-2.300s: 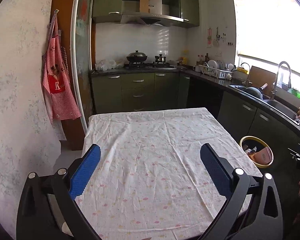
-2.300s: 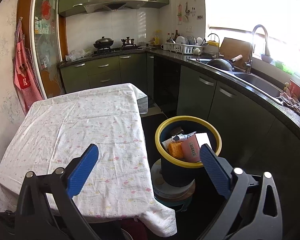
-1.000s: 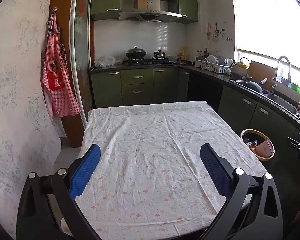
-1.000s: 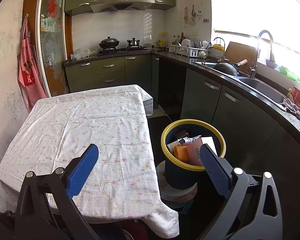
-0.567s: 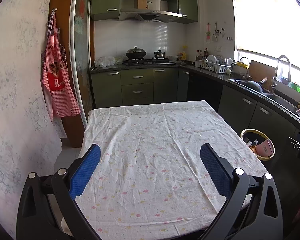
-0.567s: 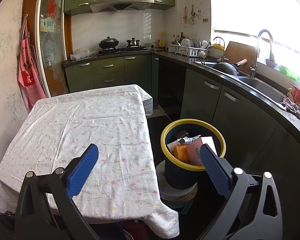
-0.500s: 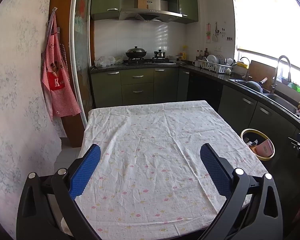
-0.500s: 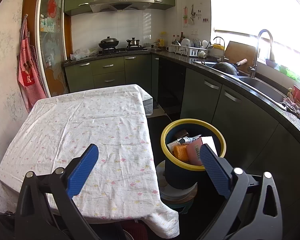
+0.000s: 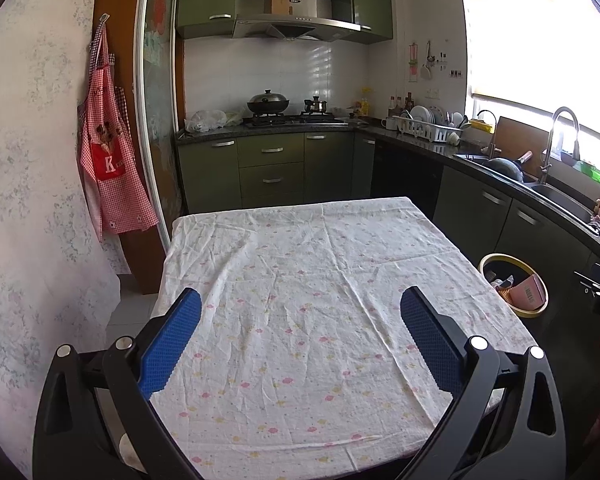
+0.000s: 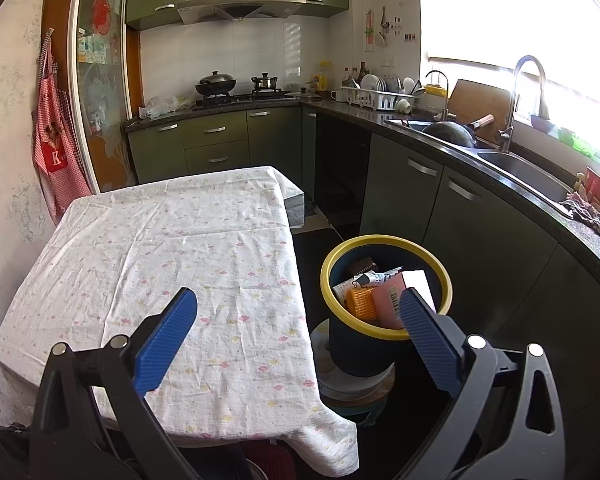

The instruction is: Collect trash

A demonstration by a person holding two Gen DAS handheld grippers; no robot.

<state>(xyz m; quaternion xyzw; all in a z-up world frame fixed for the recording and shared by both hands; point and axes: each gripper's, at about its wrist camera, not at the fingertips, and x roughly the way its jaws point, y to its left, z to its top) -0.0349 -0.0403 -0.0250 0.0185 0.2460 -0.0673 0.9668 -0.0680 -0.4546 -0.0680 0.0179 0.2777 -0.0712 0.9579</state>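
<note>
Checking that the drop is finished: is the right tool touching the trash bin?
Apart. The right wrist view shows the right tool open and empty, held above and short of the trash bin; one finger only overlaps its yellow rim in the picture.

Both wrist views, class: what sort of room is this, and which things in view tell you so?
A home kitchen, most likely. A gas stove with pots sits under an extractor hood, a dish rack and sink line the counter, and a cloth-covered table stands beside a filled trash bin.

Left gripper (image 9: pixel 300 312) — black frame, silver screws; blue ribbed pads (image 9: pixel 168 340); right gripper (image 10: pixel 298 312) alike.
</note>
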